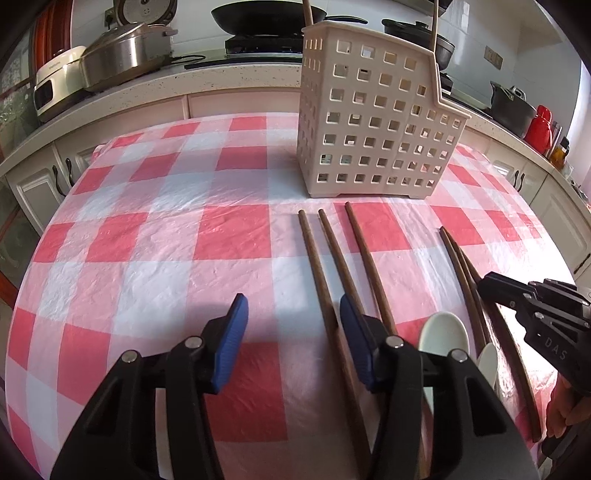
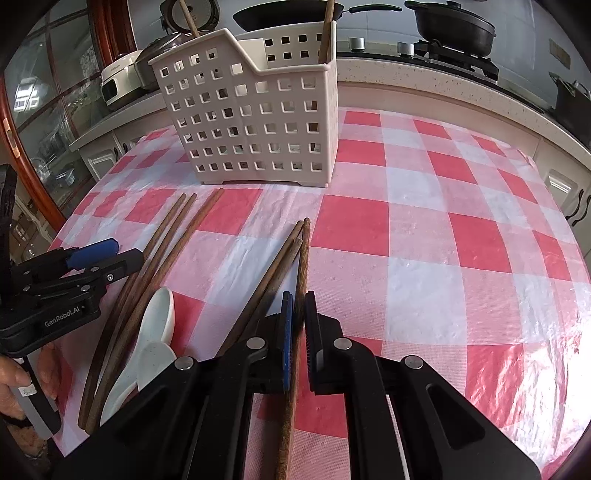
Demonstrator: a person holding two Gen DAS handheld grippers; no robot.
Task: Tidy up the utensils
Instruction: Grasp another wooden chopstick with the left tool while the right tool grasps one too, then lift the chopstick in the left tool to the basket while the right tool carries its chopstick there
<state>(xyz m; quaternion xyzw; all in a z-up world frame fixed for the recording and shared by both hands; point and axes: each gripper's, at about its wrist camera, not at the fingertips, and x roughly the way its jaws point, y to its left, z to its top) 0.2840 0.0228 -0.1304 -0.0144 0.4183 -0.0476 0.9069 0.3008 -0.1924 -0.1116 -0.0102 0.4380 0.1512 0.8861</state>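
Observation:
A beige perforated utensil basket point(image 1: 373, 122) stands on the checked table, with two chopsticks upright in it point(image 2: 325, 33). Several brown wooden chopsticks point(image 1: 332, 258) lie in front of it, with two white ceramic spoons point(image 1: 445, 332) beside them. My left gripper point(image 1: 293, 317) is open and empty, low over the cloth, left of the chopsticks. My right gripper point(image 2: 298, 310) is shut on one chopstick point(image 2: 303, 254) of the right-hand group, which still rests along the table. The spoons point(image 2: 159, 317) lie between the two grippers.
The red-and-white checked tablecloth point(image 2: 443, 221) covers the table. Behind it runs a kitchen counter with pots, a rice cooker point(image 1: 55, 85) and a stove with a wok point(image 1: 266, 14). A red thermos point(image 1: 539, 125) stands at the far right.

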